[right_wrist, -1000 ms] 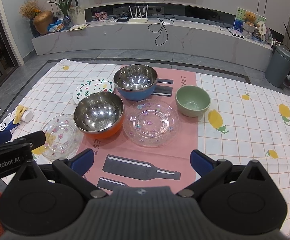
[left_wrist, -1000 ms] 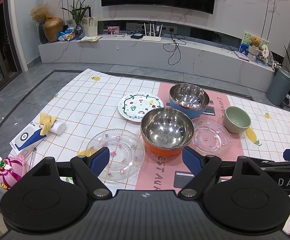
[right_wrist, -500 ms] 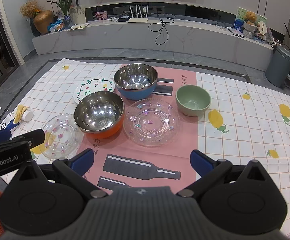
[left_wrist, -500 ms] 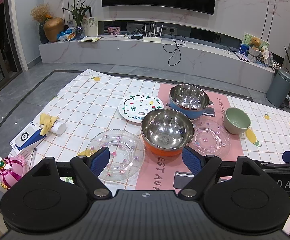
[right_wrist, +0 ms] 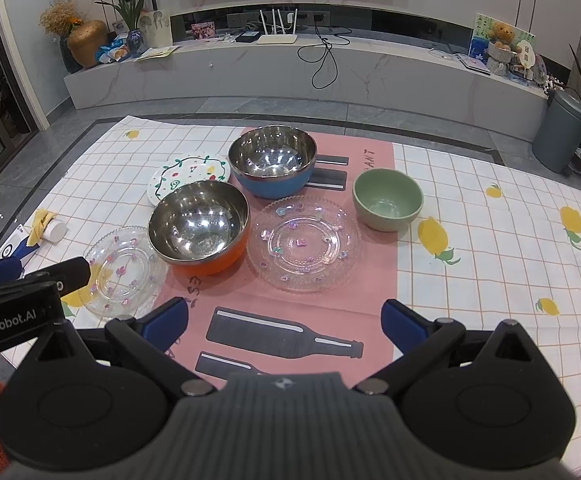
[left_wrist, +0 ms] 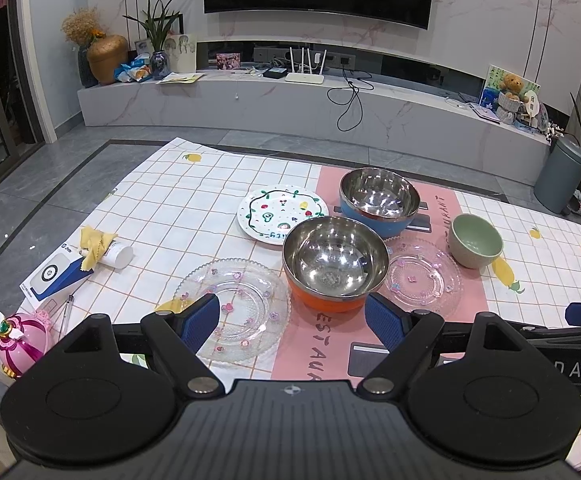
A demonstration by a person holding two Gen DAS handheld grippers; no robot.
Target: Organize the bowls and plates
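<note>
Both tools are spread wide and carry nothing. The left tool (left_wrist: 292, 316) hangs low at the near edge of the cloth, its fingers framing the orange steel bowl (left_wrist: 335, 262) and, at its left finger, the clear glass plate (left_wrist: 234, 308). The right tool (right_wrist: 284, 320) hovers beside it over the pink strip of the cloth, facing the second glass plate (right_wrist: 304, 242). I judge this a starting stance: nothing is grasped yet, and each tool sits back far enough to survey the set before choosing a piece.

The dishes lie singly on the checked cloth (right_wrist: 490, 264), which appears to be spread on the floor rather than a table, so sorting seems not begun. The orange bowl stands between the two glass plates, close to the rim of each. Behind it stands the blue steel bowl (right_wrist: 272, 166), with the painted white plate (right_wrist: 182, 176) partly hidden behind the two bowls. The green ceramic bowl (right_wrist: 387, 199) stands apart to the right. Every bowl is upright and looks empty; the plates hold nothing, and the coloured specks on the glass ones look like decoration.

Likely groupings are steel bowl into steel bowl and glass plate onto glass plate
</note>
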